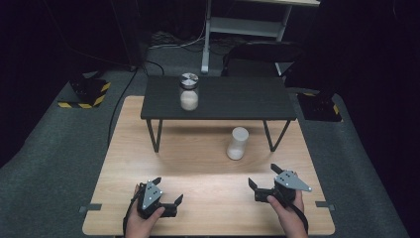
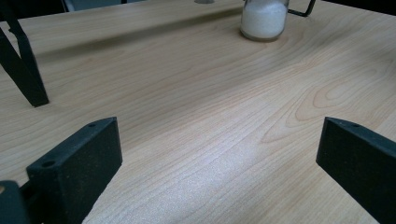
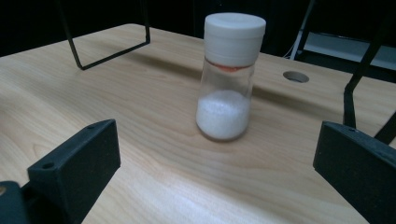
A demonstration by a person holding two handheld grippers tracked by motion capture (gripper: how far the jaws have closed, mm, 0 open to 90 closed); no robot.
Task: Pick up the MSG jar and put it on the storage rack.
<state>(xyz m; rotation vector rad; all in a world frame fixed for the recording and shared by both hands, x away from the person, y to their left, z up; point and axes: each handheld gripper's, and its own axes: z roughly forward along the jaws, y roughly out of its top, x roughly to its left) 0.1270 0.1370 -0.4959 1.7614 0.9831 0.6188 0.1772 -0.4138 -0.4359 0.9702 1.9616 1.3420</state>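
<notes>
A clear jar with a white lid (image 1: 237,143) (image 3: 229,74), part full of white powder, stands on the wooden table (image 1: 198,168) just in front of the small black table. Its base appears in the left gripper view (image 2: 264,21). A second jar with a metal lid (image 1: 188,91), also holding white powder, stands on the black table (image 1: 237,96). My left gripper (image 1: 168,191) (image 2: 215,163) rests open near the front left. My right gripper (image 1: 263,176) (image 3: 215,163) is open at the front right, pointing at the white-lidded jar, a short way off from it.
The black table's thin metal legs (image 1: 154,135) (image 3: 107,56) stand on the wood on both sides of the jar. A round hole (image 3: 295,76) lies in the wooden top behind the jar. Grey carpet surrounds the table, with hazard-striped bases (image 1: 86,91) at left and right.
</notes>
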